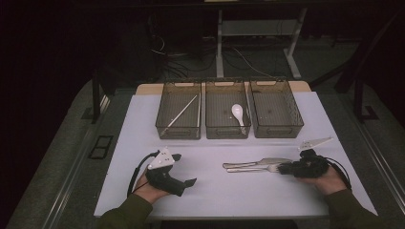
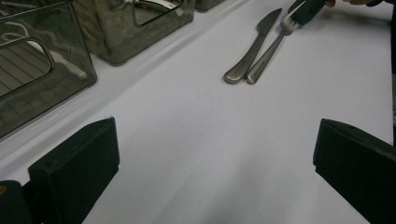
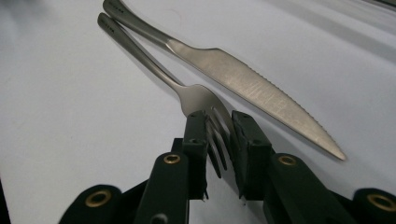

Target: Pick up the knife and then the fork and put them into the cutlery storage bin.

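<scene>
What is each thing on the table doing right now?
fork: flat on the table, tines between the right gripper's jaws, gripped.
knife: lying flat beside the fork, untouched.
left gripper: jaws wide open, holding nothing.
left bin: holds chopsticks.
middle bin: holds a white spoon.
right bin: empty.
</scene>
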Demonstrator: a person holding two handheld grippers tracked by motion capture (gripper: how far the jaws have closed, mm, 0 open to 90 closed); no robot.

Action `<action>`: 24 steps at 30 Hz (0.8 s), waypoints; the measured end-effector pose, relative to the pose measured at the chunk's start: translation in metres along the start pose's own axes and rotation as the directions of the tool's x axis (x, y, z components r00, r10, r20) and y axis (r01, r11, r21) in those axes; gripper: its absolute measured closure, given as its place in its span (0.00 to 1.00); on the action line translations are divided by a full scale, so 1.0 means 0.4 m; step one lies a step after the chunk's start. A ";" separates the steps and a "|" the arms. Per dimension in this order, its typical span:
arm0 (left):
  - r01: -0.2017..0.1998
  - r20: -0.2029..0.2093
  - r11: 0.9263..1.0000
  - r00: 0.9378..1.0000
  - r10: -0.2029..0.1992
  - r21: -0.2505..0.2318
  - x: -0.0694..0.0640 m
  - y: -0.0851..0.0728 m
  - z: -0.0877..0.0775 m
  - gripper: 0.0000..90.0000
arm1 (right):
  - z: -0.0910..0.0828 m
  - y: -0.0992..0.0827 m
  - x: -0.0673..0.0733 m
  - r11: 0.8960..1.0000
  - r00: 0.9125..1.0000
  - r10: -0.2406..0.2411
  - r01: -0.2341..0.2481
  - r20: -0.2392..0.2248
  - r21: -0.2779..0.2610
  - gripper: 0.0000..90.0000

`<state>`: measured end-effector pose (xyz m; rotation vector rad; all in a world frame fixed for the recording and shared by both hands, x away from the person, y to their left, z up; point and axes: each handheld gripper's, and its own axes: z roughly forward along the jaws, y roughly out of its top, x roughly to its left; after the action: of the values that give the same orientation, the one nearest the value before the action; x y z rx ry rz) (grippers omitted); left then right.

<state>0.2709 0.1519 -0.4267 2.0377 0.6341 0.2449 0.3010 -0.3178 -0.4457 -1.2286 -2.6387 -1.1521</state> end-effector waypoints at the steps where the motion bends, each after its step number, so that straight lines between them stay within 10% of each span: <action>1: 0.000 0.000 1.000 1.000 0.000 0.000 0.000 0.000 0.000 0.00 | -0.001 0.000 0.000 1.000 1.000 -0.001 0.001 -0.003 0.003 0.86; 24: -0.002 -0.001 1.000 1.000 0.002 -0.002 -0.001 0.000 0.000 0.00 | 0.002 0.000 0.007 0.999 0.999 -0.016 0.017 -0.043 0.044 0.98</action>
<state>0.2705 0.1518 -0.4265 2.0362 0.6320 0.2484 0.2995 -0.3155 -0.4455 -1.1638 -2.6336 -1.1022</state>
